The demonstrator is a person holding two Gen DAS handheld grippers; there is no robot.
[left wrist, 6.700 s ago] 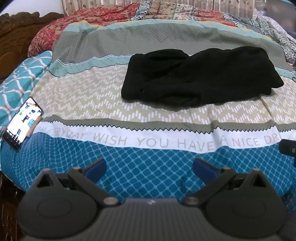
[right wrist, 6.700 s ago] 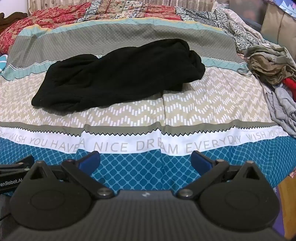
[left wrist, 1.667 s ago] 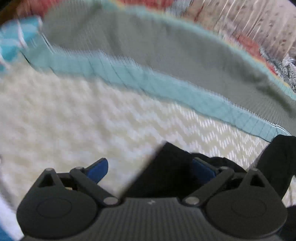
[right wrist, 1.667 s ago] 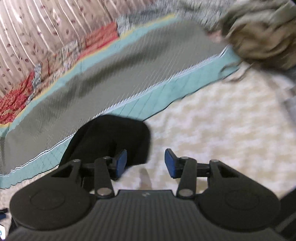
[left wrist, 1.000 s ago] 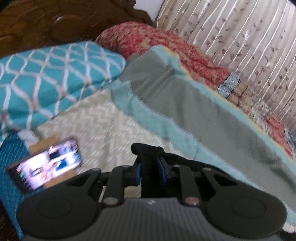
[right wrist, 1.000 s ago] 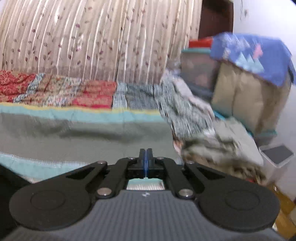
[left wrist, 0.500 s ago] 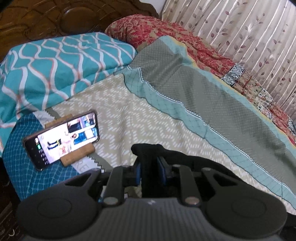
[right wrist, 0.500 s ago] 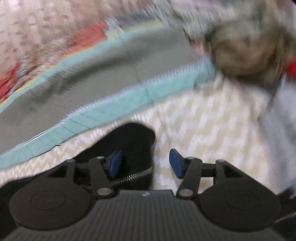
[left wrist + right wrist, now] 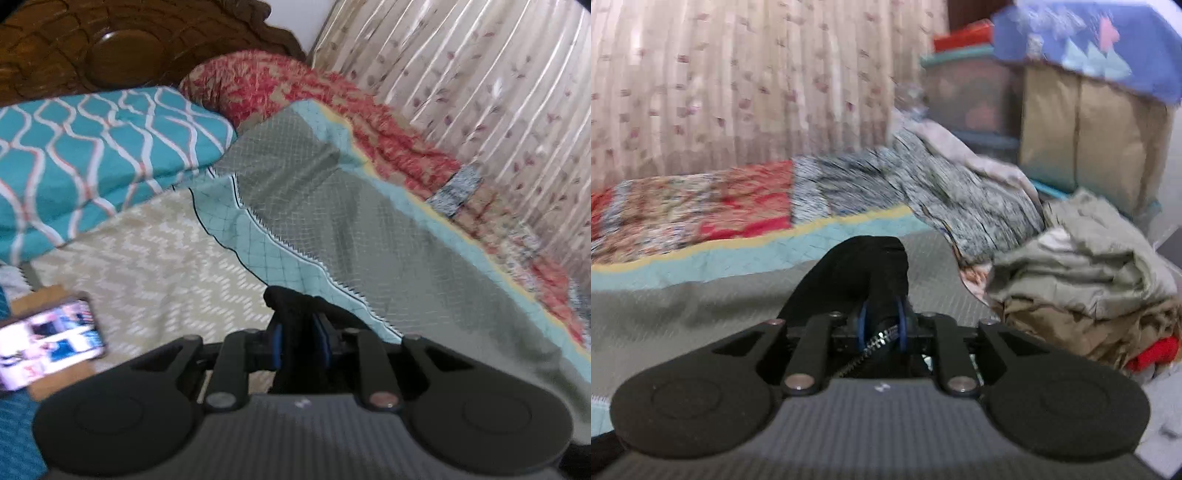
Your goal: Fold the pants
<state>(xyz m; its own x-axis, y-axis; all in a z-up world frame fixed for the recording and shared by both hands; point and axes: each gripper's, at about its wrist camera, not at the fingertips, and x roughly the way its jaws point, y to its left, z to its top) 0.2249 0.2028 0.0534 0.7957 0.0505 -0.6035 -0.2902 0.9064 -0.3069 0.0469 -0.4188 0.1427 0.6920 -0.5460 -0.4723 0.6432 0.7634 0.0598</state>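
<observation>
Both claws now grip the black pants (image 9: 864,273): right claw (image 9: 882,326) just closing, left claw (image 9: 300,341) loosening, pants stretched between them above the bed (image 9: 369,229).

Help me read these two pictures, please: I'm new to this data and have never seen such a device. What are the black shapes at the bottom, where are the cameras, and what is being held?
Each picture comes from a fisheye camera on a hand-held, two-finger gripper; a person carries one in each hand. The black shapes are the gripper bodies, seen from behind, with blue-padded fingers pointing forward.

In the left wrist view, the left gripper is clamped on a fold of the black pants. Beyond lies the patterned bedspread, a teal pillow, a lit phone and the wooden headboard.

In the right wrist view, the right gripper grips another part of the pants, near a zipper; its jaws have just been closing. A pile of clothes sits at the right, curtains behind.
</observation>
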